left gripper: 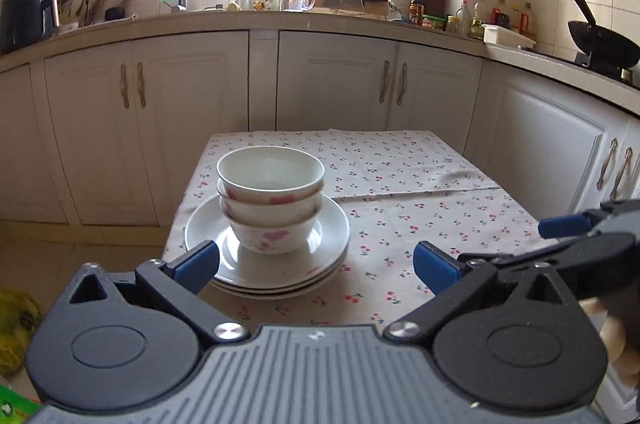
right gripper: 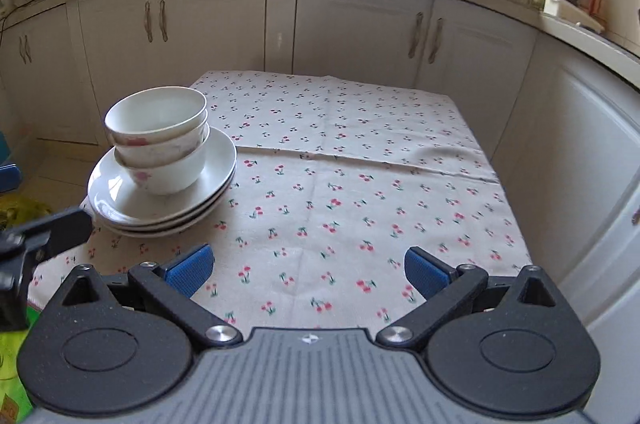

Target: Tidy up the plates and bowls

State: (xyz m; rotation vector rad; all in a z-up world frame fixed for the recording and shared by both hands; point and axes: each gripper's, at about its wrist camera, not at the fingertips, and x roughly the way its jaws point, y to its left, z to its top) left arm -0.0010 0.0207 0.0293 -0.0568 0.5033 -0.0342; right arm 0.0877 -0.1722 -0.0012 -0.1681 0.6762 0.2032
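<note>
Three white ceramic bowls point(left gripper: 271, 198) are nested on stacked white plates point(left gripper: 267, 238), saving surface point(right gripper: 340, 184) room; left gripper point(left gripper: 316, 264) and right gripper point(right gripper: 308, 266) are held apart, empty.

Both grippers look alike. The left gripper point(left gripper: 316, 262) and right gripper point(right gripper: 306, 270) each have a grey ribbed body with a small white mark, two black round-lobed housings, black linkage arms on silver screws, and blue ribbed pads point(right gripper: 188, 270). Each lobe carries a triangular cut-out.
</note>
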